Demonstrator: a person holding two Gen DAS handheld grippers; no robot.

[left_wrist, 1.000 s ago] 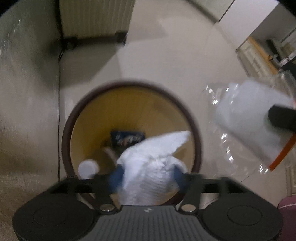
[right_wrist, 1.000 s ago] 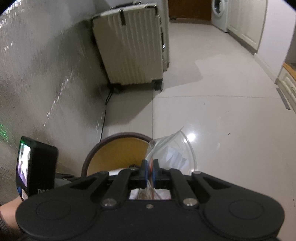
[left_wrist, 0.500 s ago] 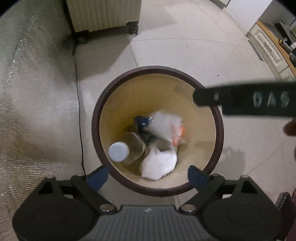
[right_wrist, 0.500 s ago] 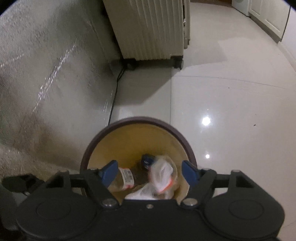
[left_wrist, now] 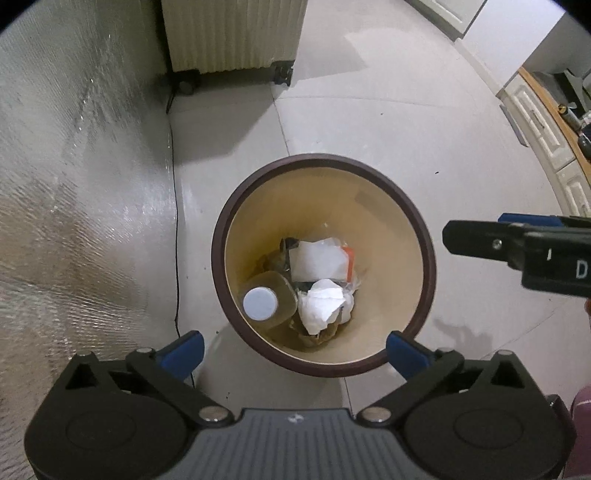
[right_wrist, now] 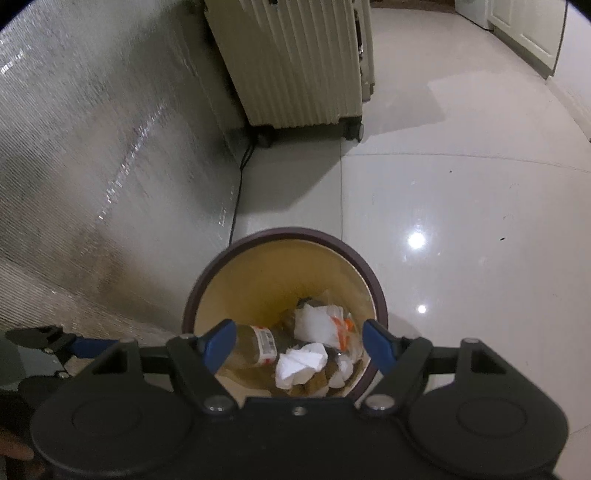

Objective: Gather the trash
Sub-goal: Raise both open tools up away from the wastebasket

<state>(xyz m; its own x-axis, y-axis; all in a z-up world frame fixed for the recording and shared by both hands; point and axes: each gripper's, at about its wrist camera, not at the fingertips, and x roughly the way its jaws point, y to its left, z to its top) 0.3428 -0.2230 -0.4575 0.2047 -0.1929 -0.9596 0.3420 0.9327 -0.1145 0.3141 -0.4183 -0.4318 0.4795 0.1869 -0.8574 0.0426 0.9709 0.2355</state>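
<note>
A round bin with a dark brown rim (left_wrist: 218, 258) (right_wrist: 284, 232) stands on the tiled floor below both grippers. Inside it lie a crumpled white tissue (left_wrist: 321, 304) (right_wrist: 299, 363), a clear bag with white paper and an orange strip (left_wrist: 317, 260) (right_wrist: 321, 325), and a bottle with a white cap (left_wrist: 260, 303) (right_wrist: 258, 345). My left gripper (left_wrist: 295, 354) hangs above the bin's near edge, its jaws opening, nothing between them. My right gripper (right_wrist: 299, 345) is open and empty over the bin; it also shows at the right edge of the left wrist view.
A ribbed cream suitcase (left_wrist: 232, 33) (right_wrist: 295, 62) on wheels stands beyond the bin. A silvery textured wall (left_wrist: 74, 184) runs along the left, with a black cable (left_wrist: 175, 240) at its foot. White cabinets (left_wrist: 546, 129) line the right. Glossy tile floor surrounds the bin.
The left gripper let go of the white tissue and the right gripper let go of the clear bag; both now lie in the bin. The left gripper has risen and opened wider.
</note>
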